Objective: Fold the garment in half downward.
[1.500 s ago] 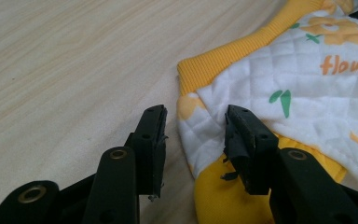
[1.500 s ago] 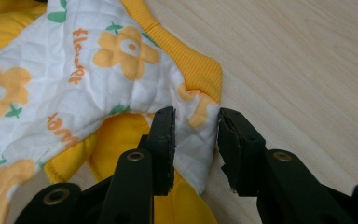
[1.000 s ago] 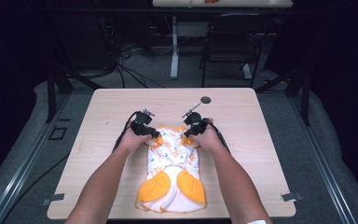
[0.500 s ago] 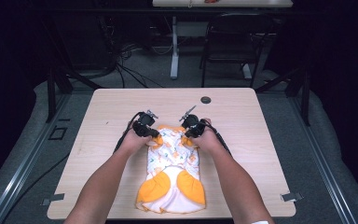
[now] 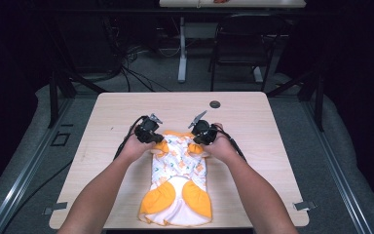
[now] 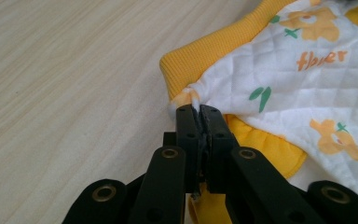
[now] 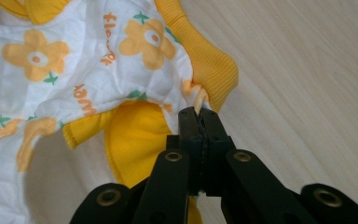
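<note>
Both tongs — left tongs (image 6: pixel 199 111), right tongs (image 7: pixel 198 113) — you're pinching the flowered garment's (image 5: pixel 179 161) far corners on the table (image 5: pixel 253 112).

Light wooden table (image 5: pixel 253 105), grey carpet floor (image 5: pixel 331 146), black chair (image 5: pixel 238 44) behind, tangled cables (image 5: pixel 131 66), dim dark room
</note>
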The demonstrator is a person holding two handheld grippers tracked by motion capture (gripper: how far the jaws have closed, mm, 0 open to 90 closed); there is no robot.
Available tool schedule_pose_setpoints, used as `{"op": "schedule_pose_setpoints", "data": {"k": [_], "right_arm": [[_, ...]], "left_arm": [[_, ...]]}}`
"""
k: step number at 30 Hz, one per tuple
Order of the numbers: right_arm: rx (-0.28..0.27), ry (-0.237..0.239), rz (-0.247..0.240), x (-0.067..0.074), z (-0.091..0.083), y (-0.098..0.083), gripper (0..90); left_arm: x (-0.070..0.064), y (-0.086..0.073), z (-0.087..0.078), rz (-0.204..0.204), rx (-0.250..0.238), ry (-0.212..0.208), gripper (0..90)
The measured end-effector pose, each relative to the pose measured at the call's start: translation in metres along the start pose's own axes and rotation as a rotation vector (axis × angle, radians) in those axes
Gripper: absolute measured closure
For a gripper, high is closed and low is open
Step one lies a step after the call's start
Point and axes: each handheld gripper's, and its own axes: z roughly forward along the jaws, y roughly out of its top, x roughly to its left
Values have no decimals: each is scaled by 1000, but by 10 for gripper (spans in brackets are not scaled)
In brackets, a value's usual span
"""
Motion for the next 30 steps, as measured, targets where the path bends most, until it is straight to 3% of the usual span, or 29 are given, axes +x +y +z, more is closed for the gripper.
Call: {"op": "schedule_pose_setpoints", "data": {"k": [8, 25, 30], "right_arm": [[-39, -6, -40, 6, -17, 1, 896], [-116, -22, -58, 12, -50, 3, 896], [-128, -16, -83, 12, -59, 6, 896]], "left_arm": [[-5, 1, -18, 28, -31, 5, 874], [-12, 3, -49, 33, -98, 3, 875], [-15, 8, -59, 56, -113, 2, 875]]}}
